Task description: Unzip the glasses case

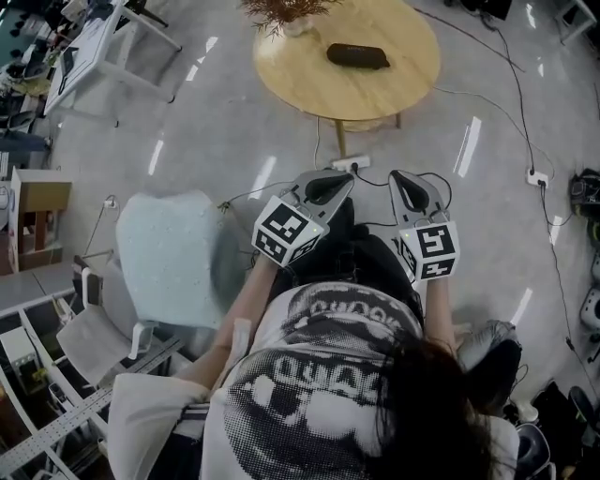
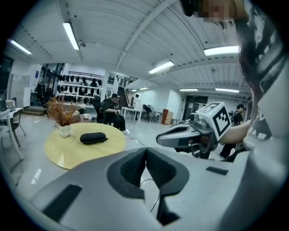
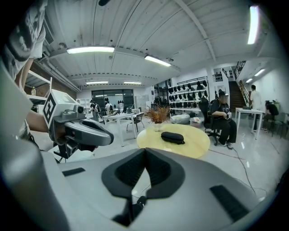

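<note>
Though far off, oblong black glasses case [image 1: 357, 56] on round wooden table [image 1: 300, 77]

Glossy grey floor [image 1: 234, 141] all round, the ceiling lights mirrored in it as white streaks. Ahead stands a round wooden table [image 1: 394, 80] on a slim leg, with a vase of dried stems [image 1: 286, 14] at its far left edge. Black cables [image 1: 514, 80] trail over the floor, and a white power strip [image 1: 345, 163] lies just below the table. To the left there's a pale blue padded chair [image 1: 173, 258], and a white desk [image 1: 89, 47] up in the corner. Overhead, a white ribbed ceiling [image 2: 149, 31] with long tube lights [image 2: 72, 36]. On the far wall, racks of dark items [image 2: 81, 84] (too small to name) and a staircase [image 3: 237, 92] beside them. A seated person [image 3: 221, 117] and white tables [image 3: 118, 118] sit further back.
</note>
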### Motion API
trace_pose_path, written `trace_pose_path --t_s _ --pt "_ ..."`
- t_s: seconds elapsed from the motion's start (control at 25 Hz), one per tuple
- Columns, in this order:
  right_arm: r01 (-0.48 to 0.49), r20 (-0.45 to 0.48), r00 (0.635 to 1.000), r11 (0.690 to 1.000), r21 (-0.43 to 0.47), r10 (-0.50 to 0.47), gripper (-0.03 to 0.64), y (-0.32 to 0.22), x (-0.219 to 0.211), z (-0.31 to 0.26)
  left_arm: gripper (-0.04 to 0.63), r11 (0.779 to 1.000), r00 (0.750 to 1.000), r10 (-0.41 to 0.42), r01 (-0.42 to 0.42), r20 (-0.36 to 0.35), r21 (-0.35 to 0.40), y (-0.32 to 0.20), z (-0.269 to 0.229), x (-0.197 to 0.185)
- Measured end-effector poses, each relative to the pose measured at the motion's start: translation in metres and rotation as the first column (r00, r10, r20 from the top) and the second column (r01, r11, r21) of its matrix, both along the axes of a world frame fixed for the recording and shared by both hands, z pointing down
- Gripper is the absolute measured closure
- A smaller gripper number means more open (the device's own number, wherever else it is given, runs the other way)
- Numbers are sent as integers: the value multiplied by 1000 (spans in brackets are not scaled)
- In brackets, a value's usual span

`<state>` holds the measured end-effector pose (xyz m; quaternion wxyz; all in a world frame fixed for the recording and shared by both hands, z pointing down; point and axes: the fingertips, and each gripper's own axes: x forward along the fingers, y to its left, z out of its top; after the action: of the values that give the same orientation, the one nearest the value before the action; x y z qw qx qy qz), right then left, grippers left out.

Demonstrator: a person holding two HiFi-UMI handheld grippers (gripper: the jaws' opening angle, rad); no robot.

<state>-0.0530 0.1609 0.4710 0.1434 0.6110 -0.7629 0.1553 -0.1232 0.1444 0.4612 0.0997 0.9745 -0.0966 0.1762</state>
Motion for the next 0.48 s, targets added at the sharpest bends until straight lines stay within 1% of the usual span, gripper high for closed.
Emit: trace_pose_path --t_s 0.48 --pt "94 -47 994 995 -11 -95 621 6 -16 1 581 1000 1000 -13 13 13 -7 7 -1 -9"
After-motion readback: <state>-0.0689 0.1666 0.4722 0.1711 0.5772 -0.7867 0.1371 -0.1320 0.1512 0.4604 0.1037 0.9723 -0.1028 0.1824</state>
